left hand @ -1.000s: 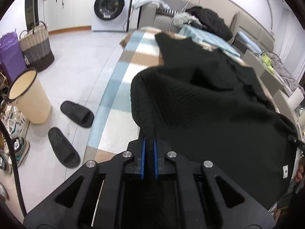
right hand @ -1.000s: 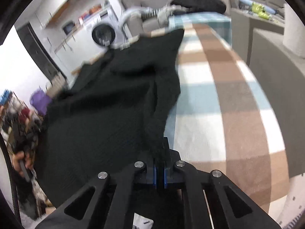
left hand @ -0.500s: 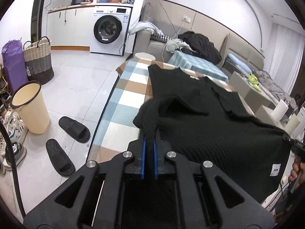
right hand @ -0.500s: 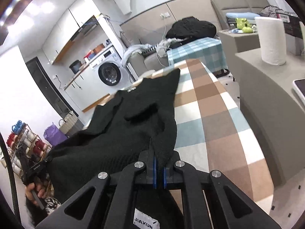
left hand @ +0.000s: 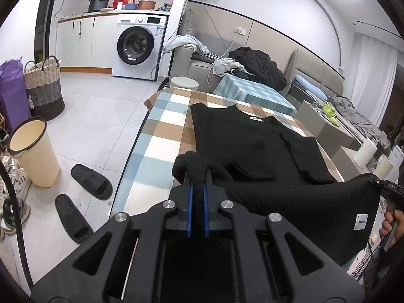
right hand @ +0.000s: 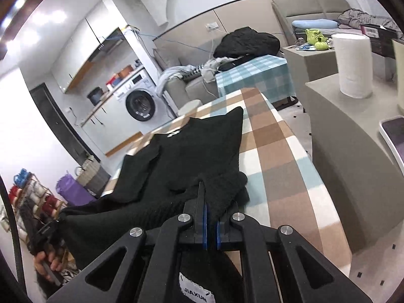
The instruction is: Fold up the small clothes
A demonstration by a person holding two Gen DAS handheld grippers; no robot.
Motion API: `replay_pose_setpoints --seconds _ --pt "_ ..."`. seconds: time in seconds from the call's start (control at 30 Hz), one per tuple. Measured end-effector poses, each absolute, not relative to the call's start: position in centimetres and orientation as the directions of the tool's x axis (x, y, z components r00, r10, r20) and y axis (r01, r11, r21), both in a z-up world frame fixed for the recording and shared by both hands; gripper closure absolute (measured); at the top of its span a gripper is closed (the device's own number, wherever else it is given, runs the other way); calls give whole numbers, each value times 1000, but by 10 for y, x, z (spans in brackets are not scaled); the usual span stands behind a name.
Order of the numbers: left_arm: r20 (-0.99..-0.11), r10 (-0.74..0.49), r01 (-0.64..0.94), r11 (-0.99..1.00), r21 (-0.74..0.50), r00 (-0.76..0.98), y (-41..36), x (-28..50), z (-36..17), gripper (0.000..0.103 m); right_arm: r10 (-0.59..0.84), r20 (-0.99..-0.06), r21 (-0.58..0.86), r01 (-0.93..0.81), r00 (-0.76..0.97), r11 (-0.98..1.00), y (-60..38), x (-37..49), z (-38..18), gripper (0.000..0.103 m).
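Note:
A black knit top (left hand: 247, 141) lies lengthwise on the checked table (left hand: 164, 136), neckline at the far end. My left gripper (left hand: 198, 192) is shut on the near left hem corner. My right gripper (right hand: 210, 217) is shut on the near right hem corner; it also shows at the right edge of the left wrist view (left hand: 378, 180). The hem hangs stretched between the two grippers, lifted off the near table end. In the right wrist view the top (right hand: 197, 151) runs away over the table (right hand: 275, 156).
Left of the table on the floor are two black slippers (left hand: 91, 181), a cream bin (left hand: 32, 151) and a woven basket (left hand: 44, 85). A washing machine (left hand: 137, 48) and sofa with clothes (left hand: 255, 63) stand behind. A grey counter with a paper roll (right hand: 353, 65) stands right.
Both grippers have pulled back toward the near end and dropped lower with the hem. The top now lies flatter and stretched out along the table.

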State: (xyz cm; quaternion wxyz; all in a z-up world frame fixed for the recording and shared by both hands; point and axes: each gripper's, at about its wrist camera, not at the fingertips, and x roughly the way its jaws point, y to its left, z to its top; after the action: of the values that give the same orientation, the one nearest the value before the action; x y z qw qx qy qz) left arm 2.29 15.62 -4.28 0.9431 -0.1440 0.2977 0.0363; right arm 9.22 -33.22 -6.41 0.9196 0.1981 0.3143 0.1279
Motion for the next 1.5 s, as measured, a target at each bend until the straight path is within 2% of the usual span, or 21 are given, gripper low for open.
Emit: replay_pose_setpoints --seconds 0.37,0.43,0.47,0.5,0.53,0.57,0.6,0.63,0.9,0.93,1.0,1.03,1.07,1.1,1.2,1.5 --pt "-665 -38 -201 939 -279 746 183 128 -90 99 278 -630 431 28 725 902 -321 188 -93 99" --pt "-681 -50 -217 929 -300 730 187 140 -101 98 261 -660 423 61 704 904 -320 200 -104 94" --pt "-691 -58 -225 923 -312 721 189 143 -105 98 259 -675 418 68 691 906 -321 204 -108 88" --pt "-701 -57 -232 922 -310 711 189 148 -109 89 241 -699 397 84 674 914 -321 207 -113 75" --pt "-717 -54 -236 925 -298 695 189 149 -112 82 227 -713 380 93 664 920 -322 205 -117 69" --pt "-730 -46 -243 927 -285 682 189 152 -117 58 227 -713 381 95 663 920 -324 203 -120 58" --pt "-743 -34 -256 927 -273 668 190 154 -121 41 223 -715 381 102 662 919 -326 200 -122 51" --pt "-741 -28 -265 924 -276 671 192 155 -124 39 219 -723 376 107 656 920 -328 196 -125 50" --pt "-764 -74 -230 931 -284 641 183 186 -143 40 267 -736 379 51 622 924 -318 203 -142 49" --pt "-763 -80 -222 933 -284 642 181 191 -145 44 263 -737 369 45 623 928 -315 205 -141 49" --pt "-766 -103 -196 937 -289 634 176 200 -148 67 260 -735 356 30 626 934 -307 209 -140 53" --pt "-764 -92 -189 944 -271 639 172 202 -148 73 254 -736 343 22 627 939 -303 212 -140 55" --pt "-764 -83 -177 952 -251 640 169 204 -149 88 255 -734 339 15 629 941 -300 213 -140 61" --pt "-765 -86 -165 955 -245 638 166 206 -149 92 253 -738 329 6 626 944 -297 216 -141 68" --pt "-765 -93 -159 955 -249 637 166 203 -149 94 254 -746 317 -7 615 948 -293 219 -143 76" --pt "-766 -70 -157 963 -219 639 170 153 -148 95 270 -753 316 -30 600 948 -289 197 -143 78"
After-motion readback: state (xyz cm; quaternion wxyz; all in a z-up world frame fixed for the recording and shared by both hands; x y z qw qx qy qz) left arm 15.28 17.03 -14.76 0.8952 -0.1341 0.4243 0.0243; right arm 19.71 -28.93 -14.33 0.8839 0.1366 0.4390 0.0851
